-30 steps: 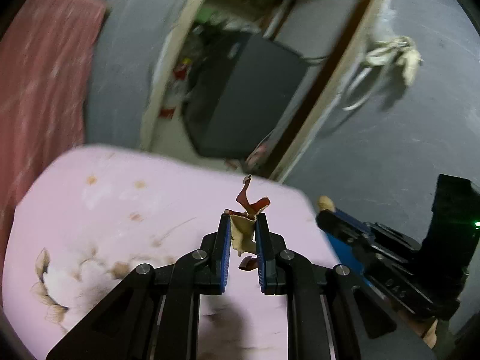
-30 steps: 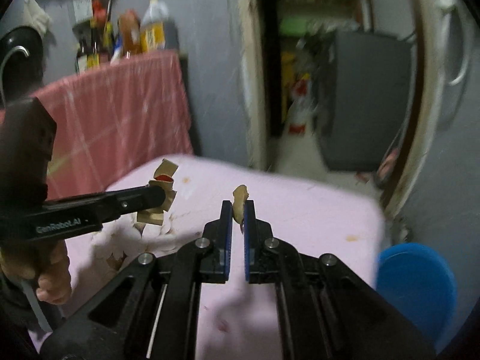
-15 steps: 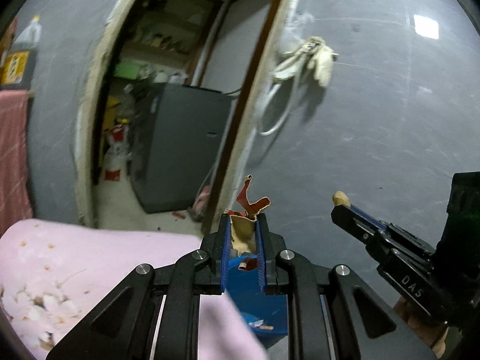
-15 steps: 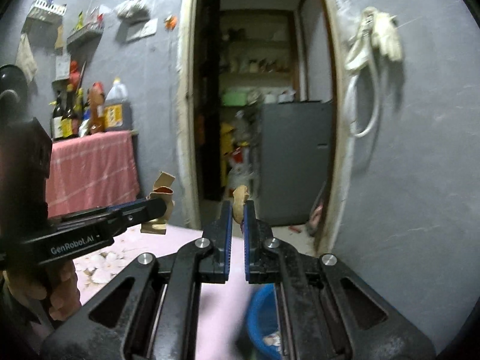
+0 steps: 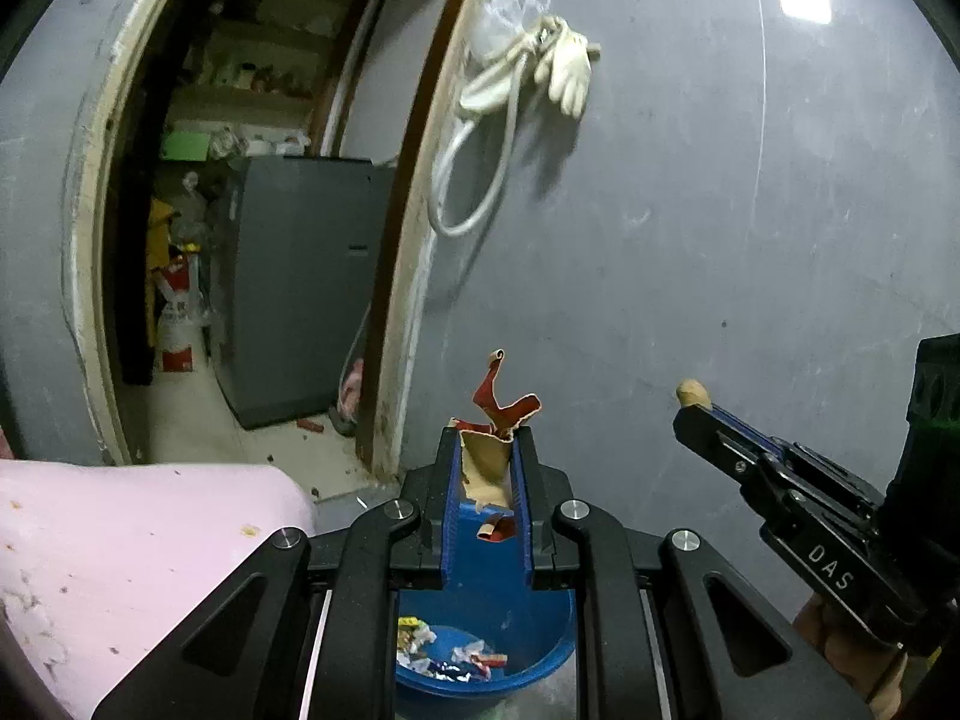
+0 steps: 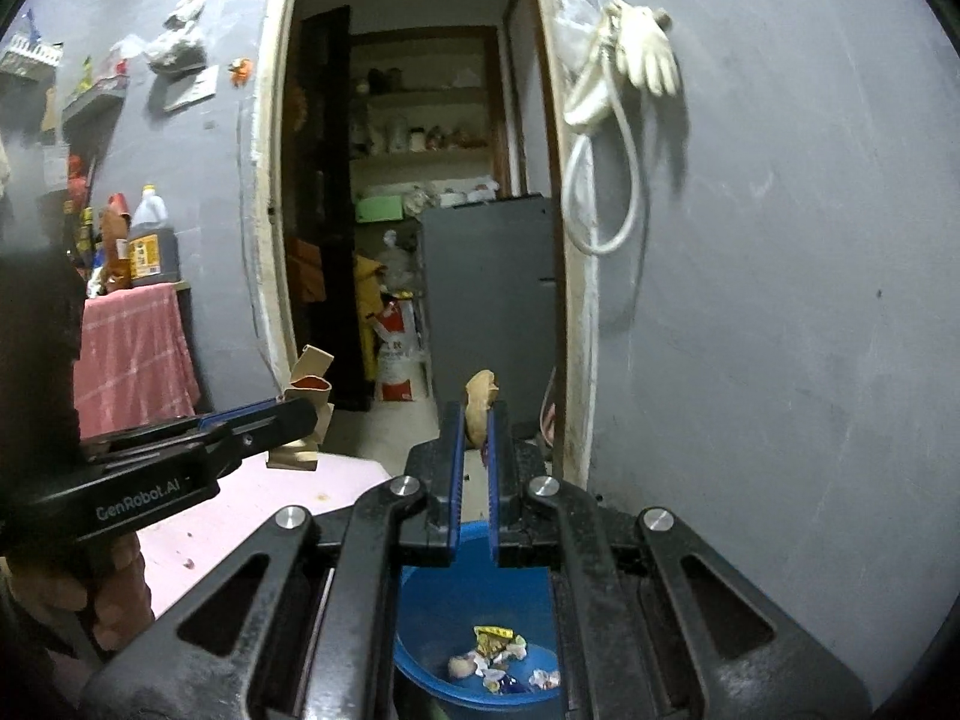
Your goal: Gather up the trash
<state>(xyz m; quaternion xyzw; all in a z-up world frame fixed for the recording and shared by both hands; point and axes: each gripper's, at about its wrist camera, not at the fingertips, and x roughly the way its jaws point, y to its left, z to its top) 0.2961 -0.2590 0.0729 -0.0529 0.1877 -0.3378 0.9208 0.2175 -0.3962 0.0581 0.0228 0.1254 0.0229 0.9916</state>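
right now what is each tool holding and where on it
Left tool is shut on a torn red-and-tan wrapper, gripped at its lower half. Right tool pinches a small tan scrap by its bottom end.

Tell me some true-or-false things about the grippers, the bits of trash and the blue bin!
1. The left gripper is shut on a red and tan wrapper scrap. True.
2. The right gripper is empty. False: it pinches a small tan scrap.
3. The blue bin is empty. False: crumpled wrappers lie inside.
4. The blue bin sits below both grippers. True.
5. White gloves lie on the pink tablecloth. False: they hang on the grey wall.
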